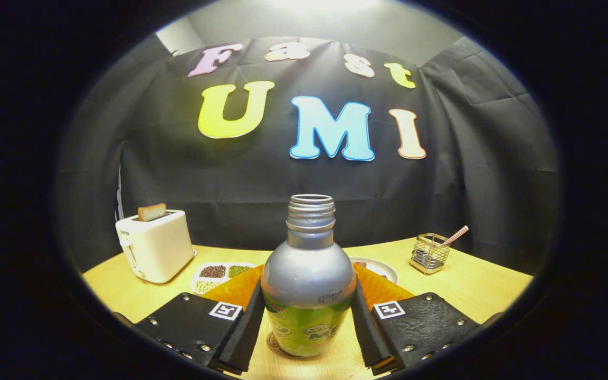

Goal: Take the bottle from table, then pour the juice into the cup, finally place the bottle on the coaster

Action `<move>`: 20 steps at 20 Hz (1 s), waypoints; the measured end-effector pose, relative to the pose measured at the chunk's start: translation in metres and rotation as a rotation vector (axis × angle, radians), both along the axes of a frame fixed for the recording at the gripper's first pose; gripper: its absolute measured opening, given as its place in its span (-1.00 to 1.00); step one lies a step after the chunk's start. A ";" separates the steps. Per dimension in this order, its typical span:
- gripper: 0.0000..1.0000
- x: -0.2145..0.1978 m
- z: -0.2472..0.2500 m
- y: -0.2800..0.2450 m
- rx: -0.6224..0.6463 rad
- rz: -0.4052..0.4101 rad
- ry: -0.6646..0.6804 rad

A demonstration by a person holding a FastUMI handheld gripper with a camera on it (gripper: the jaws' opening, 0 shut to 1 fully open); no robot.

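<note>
Hand-held gripper [308, 322] closed around the bottle [308, 285], both fingers pressed against the lower body on either side, over the green label band. Bottle upright between the fingers, silver shoulder and neck rising above them, threaded mouth uncapped. Bottle base resting on or just over a round coaster [277, 345], whose dark patterned edge peeks out beneath the bottom on the wooden bench [473, 279]; contact with the coaster hard to confirm. Beyond the fingers, to the left, a white toaster [153, 245] with a slice of toast [152, 212] standing up out of its slot. Just beside the toaster, behind the left finger, a divided tray [219, 273] holding dark, green and pale beans in separate compartments. Behind the bottle on the right, part of a plate [383, 269], its contents mostly hidden. Farther right, well apart from the bottle, a small wire basket [429, 254] with a striped straw [456, 235] leaning out of it. Cup impossible to make out from here.
</note>
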State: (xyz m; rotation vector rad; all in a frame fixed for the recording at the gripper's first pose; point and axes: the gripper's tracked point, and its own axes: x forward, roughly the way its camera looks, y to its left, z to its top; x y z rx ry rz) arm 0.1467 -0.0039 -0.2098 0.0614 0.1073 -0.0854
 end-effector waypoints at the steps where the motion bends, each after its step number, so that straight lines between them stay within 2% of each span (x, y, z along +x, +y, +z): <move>1: 0.53 0.004 -0.006 0.004 0.002 0.012 0.008; 4: 0.53 0.016 -0.022 0.014 0.024 0.039 0.033; 13: 0.53 0.028 -0.044 0.013 0.023 0.041 0.064; 20: 0.53 0.025 -0.043 0.015 0.009 0.035 0.042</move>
